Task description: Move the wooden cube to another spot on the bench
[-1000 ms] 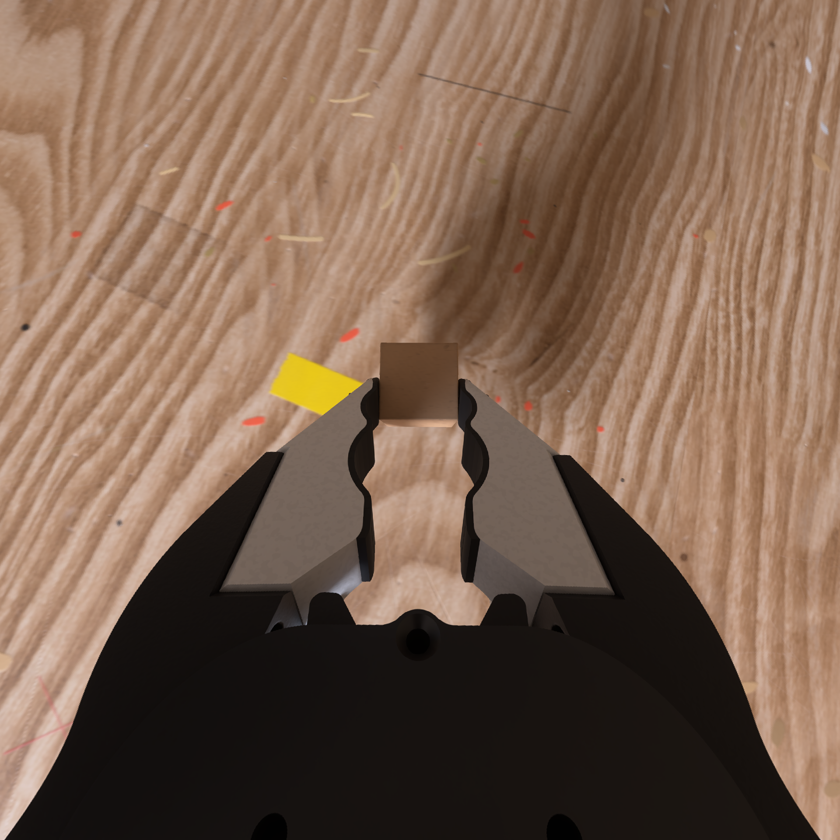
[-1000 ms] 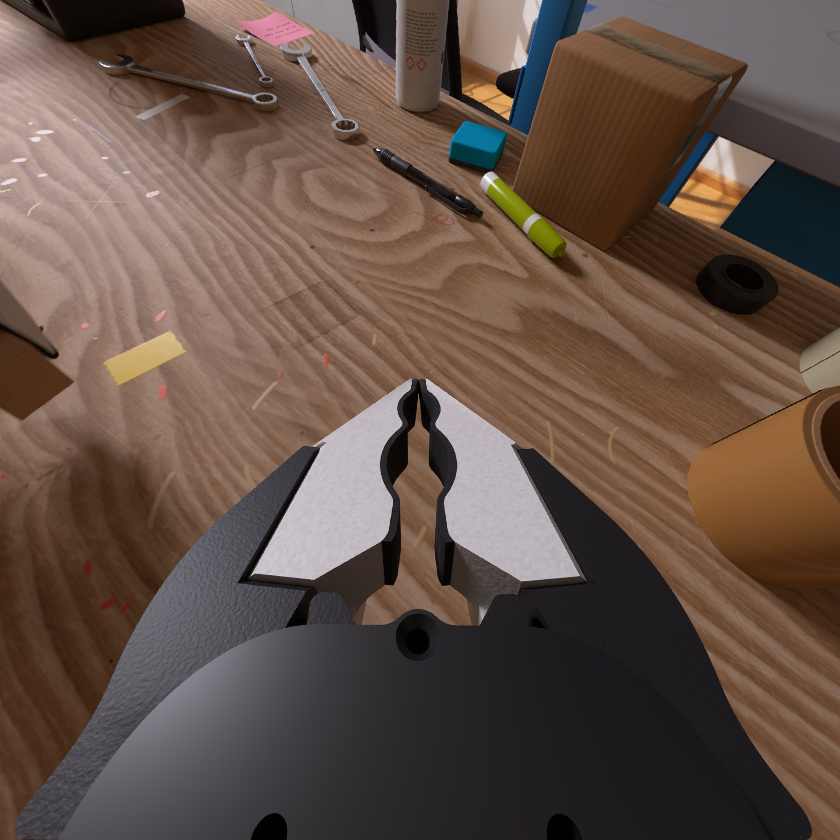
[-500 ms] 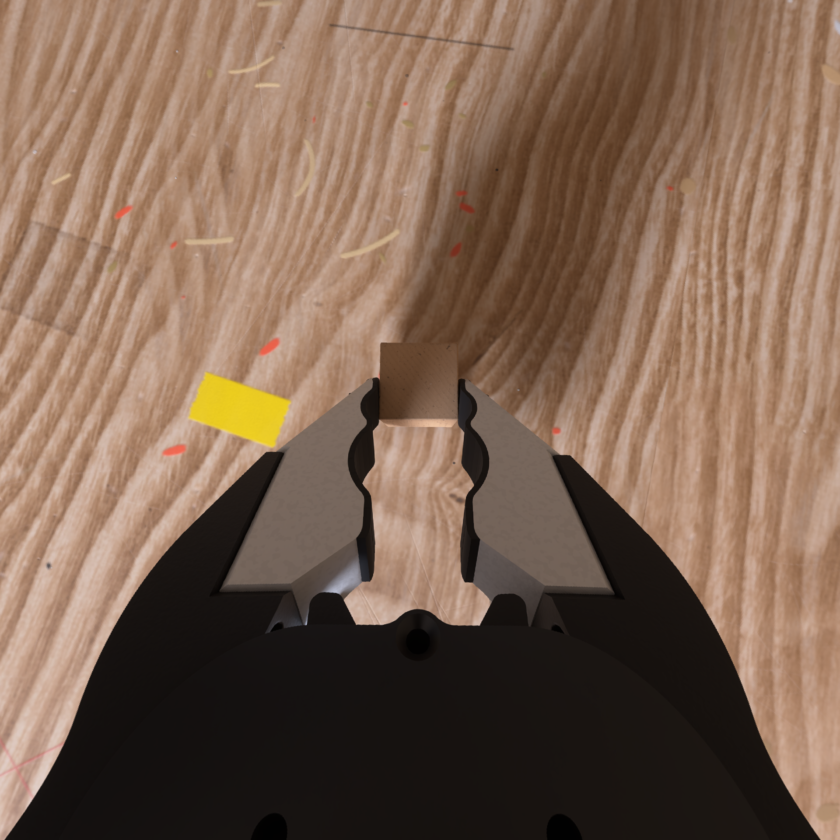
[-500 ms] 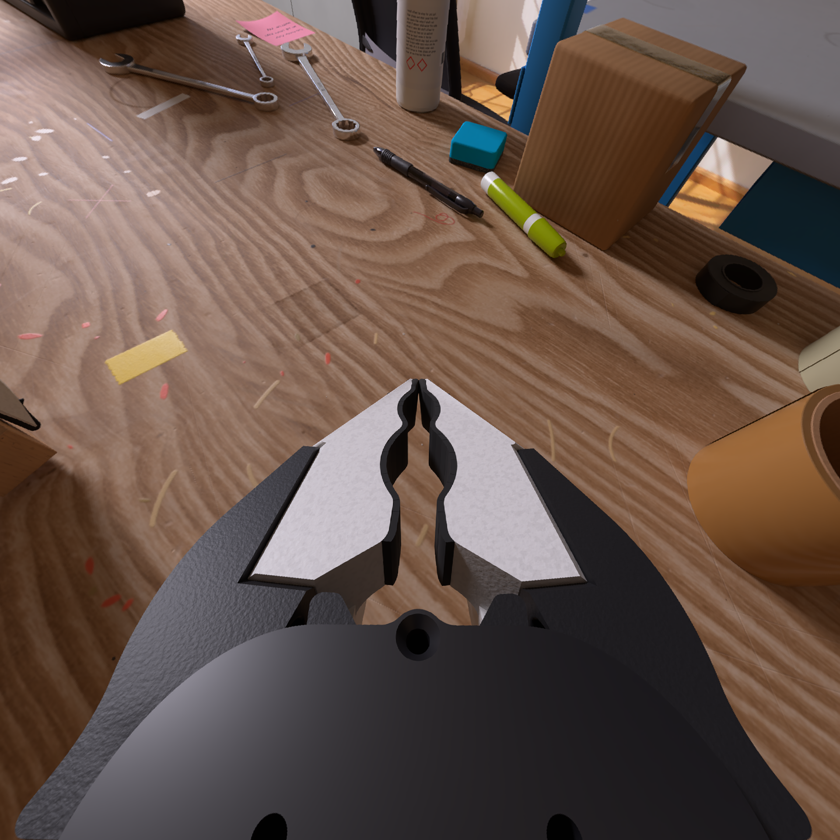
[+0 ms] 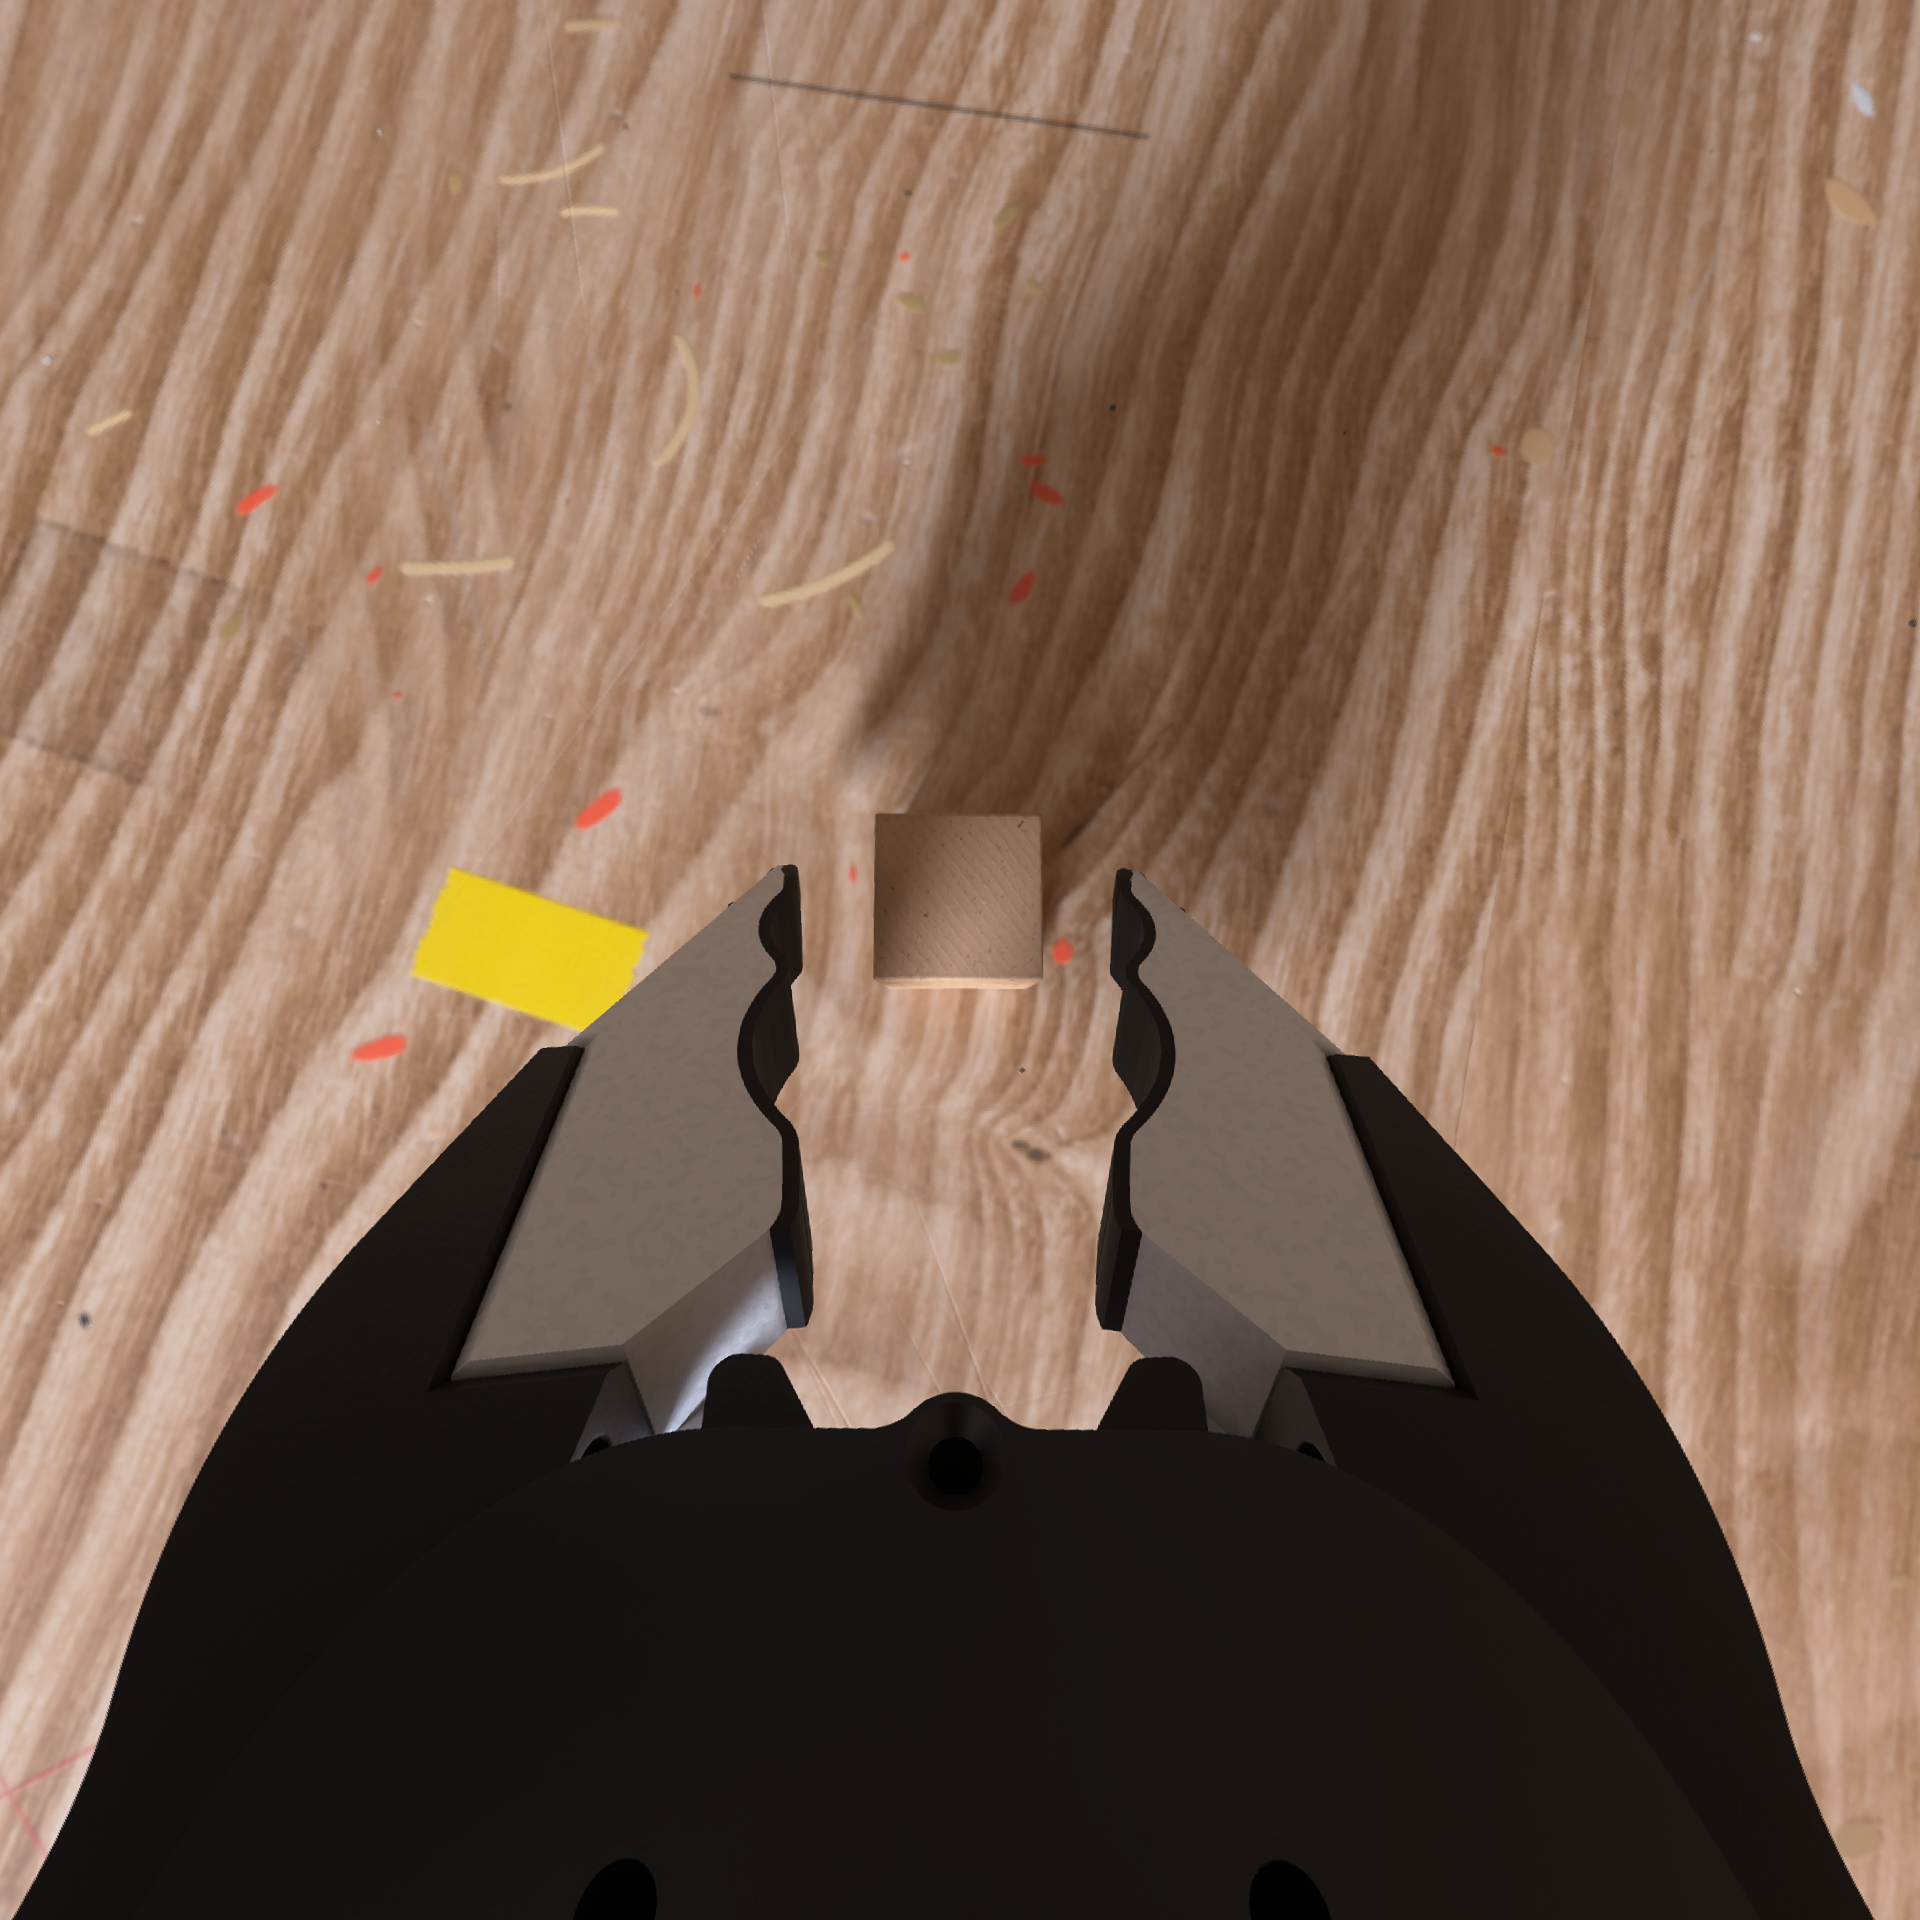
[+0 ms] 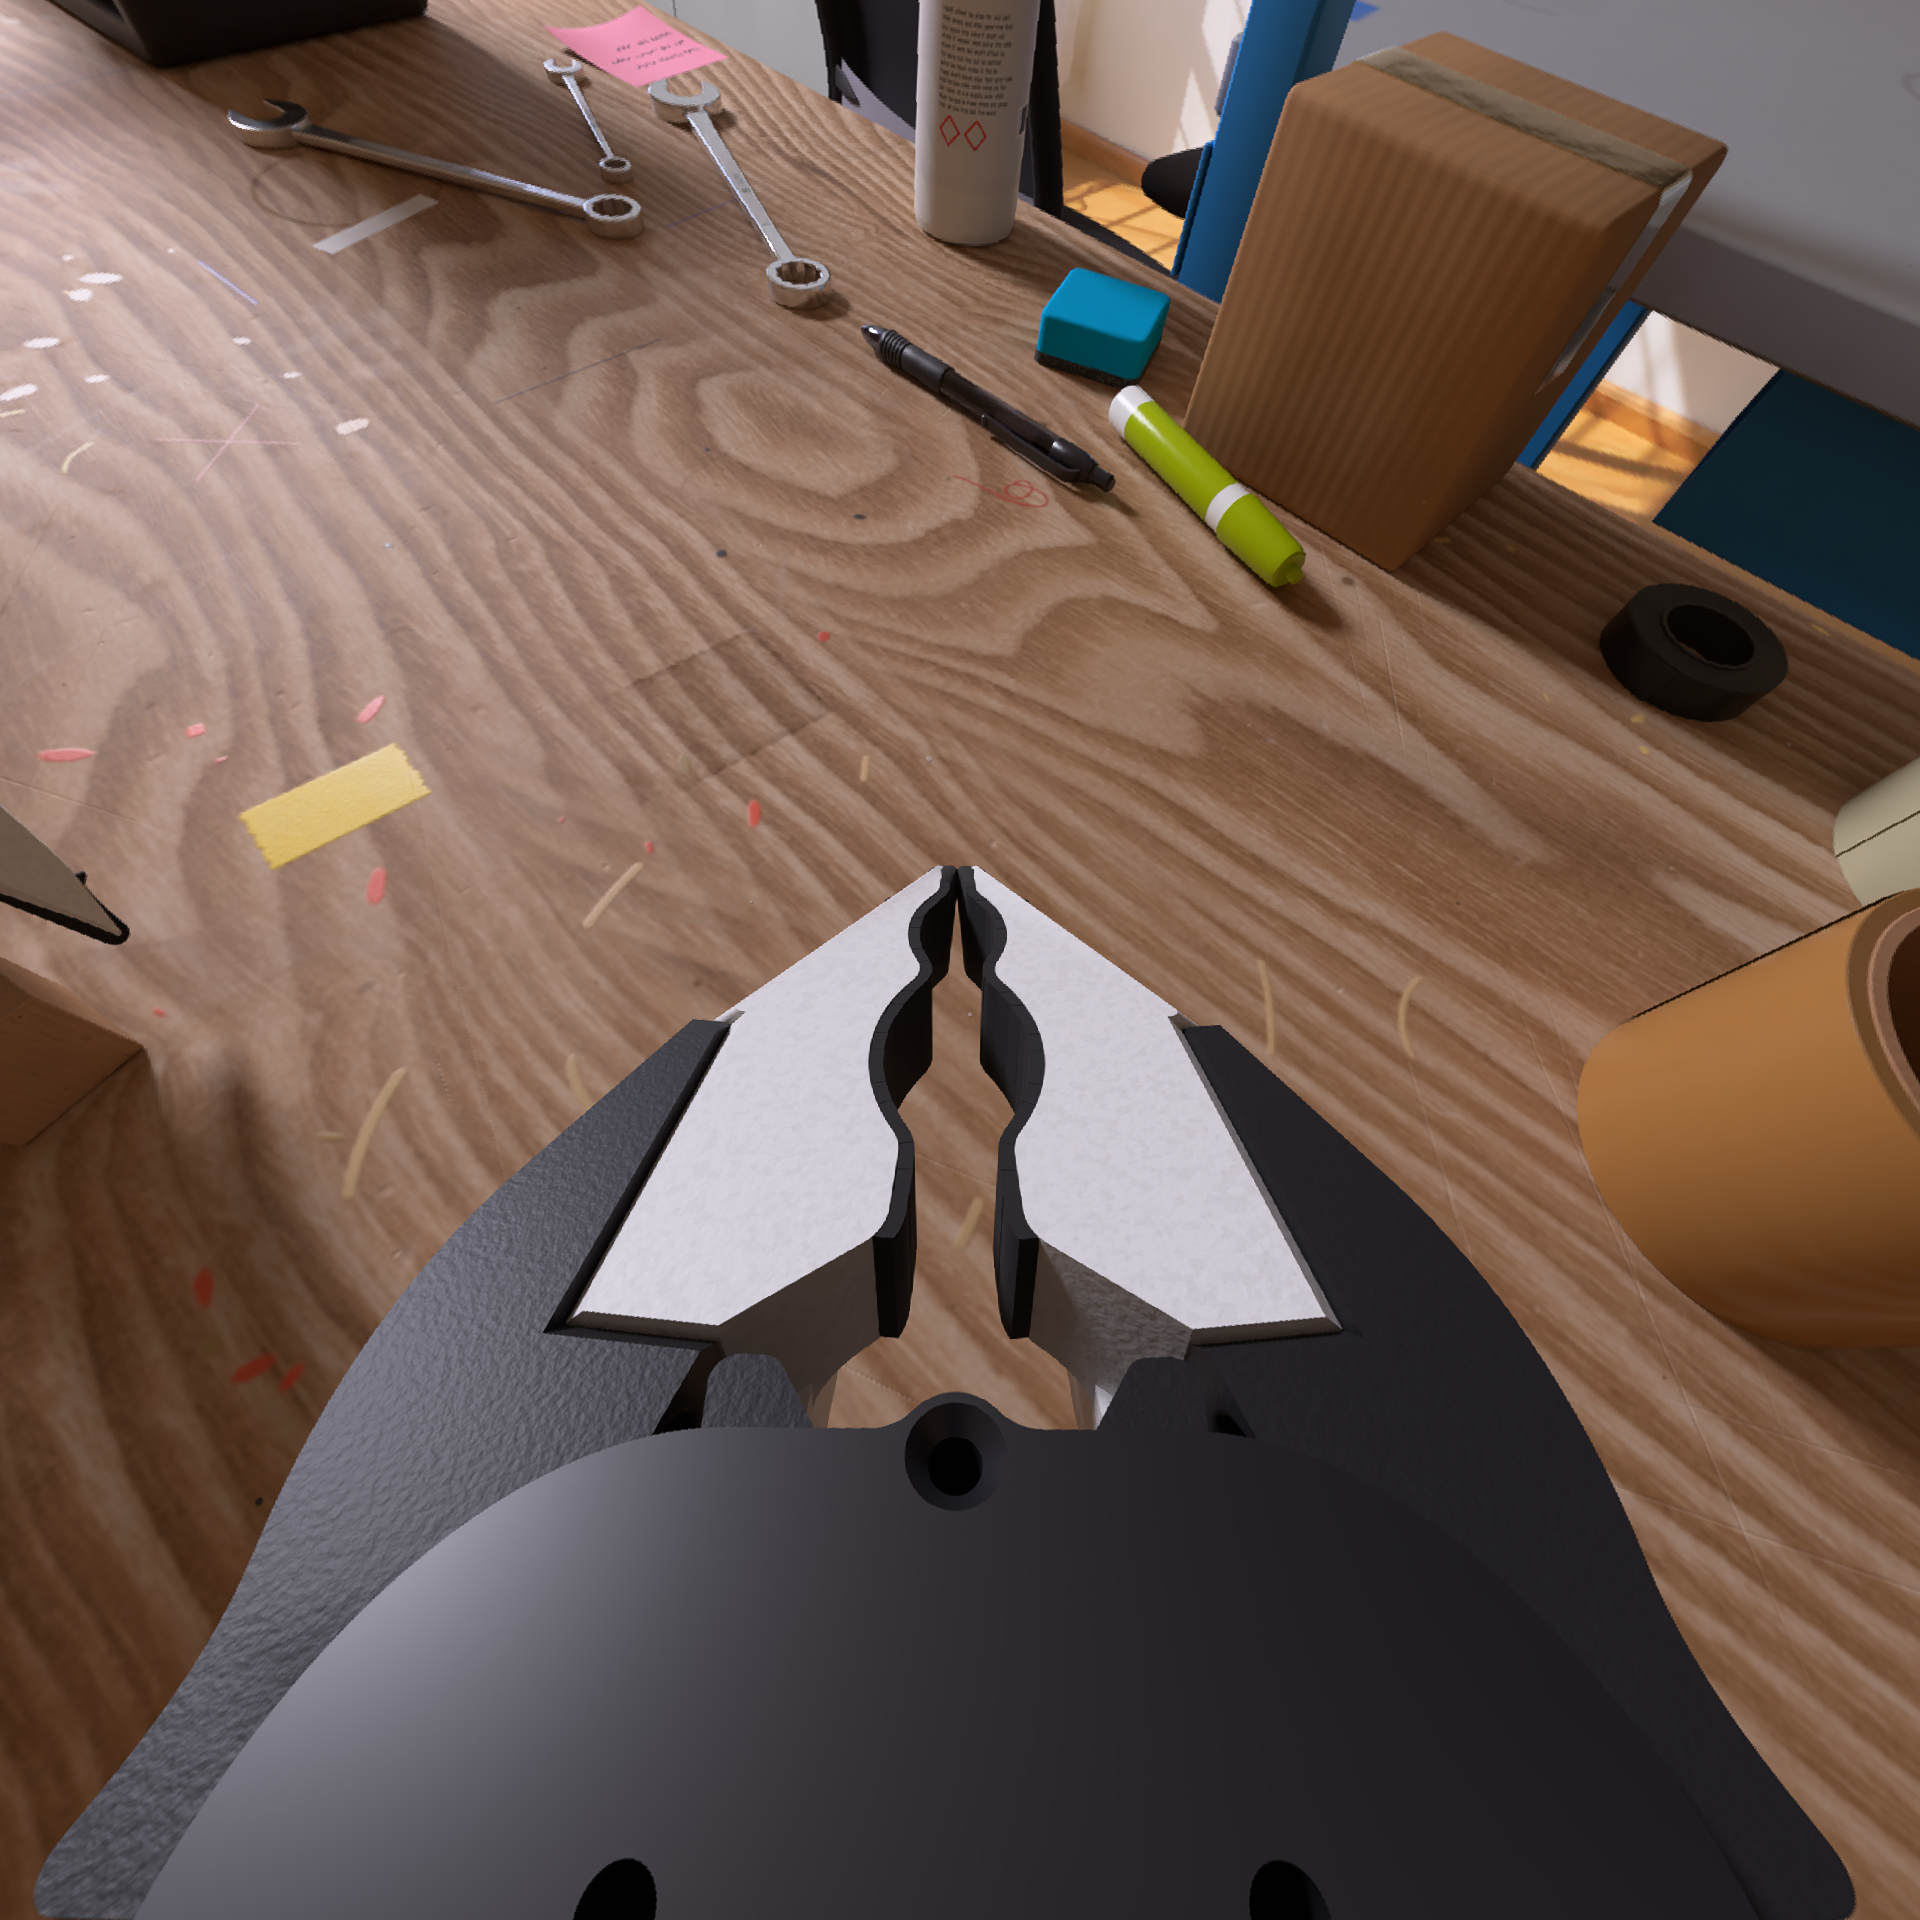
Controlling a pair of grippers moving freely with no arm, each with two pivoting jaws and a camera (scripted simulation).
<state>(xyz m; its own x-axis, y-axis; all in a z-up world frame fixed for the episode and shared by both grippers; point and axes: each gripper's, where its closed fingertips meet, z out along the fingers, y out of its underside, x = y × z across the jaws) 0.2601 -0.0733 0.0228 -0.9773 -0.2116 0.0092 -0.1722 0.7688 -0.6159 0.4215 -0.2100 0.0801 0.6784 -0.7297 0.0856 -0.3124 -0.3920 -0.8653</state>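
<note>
The small wooden cube (image 5: 956, 899) sits on the wooden bench (image 5: 1455, 727), between the fingertips of my left gripper (image 5: 956, 876). That gripper is open, with a gap on each side of the cube, and touches nothing. In the right wrist view the cube (image 6: 47, 1049) shows at the left edge, under one tip of the left gripper (image 6: 57, 899). My right gripper (image 6: 956, 873) is shut and empty, hovering over the middle of the bench.
A yellow tape strip (image 5: 525, 951) lies left of the cube. Far across the bench are wrenches (image 6: 436, 171), a black pen (image 6: 987, 410), a green marker (image 6: 1205, 488), a cardboard box (image 6: 1423, 301) and a black tape roll (image 6: 1694, 649). A brown roll (image 6: 1766, 1122) lies at the right.
My left gripper carried the cube sideways past the yellow tape, then opened its jaws and let go of the cube. My right gripper has stayed still and shut.
</note>
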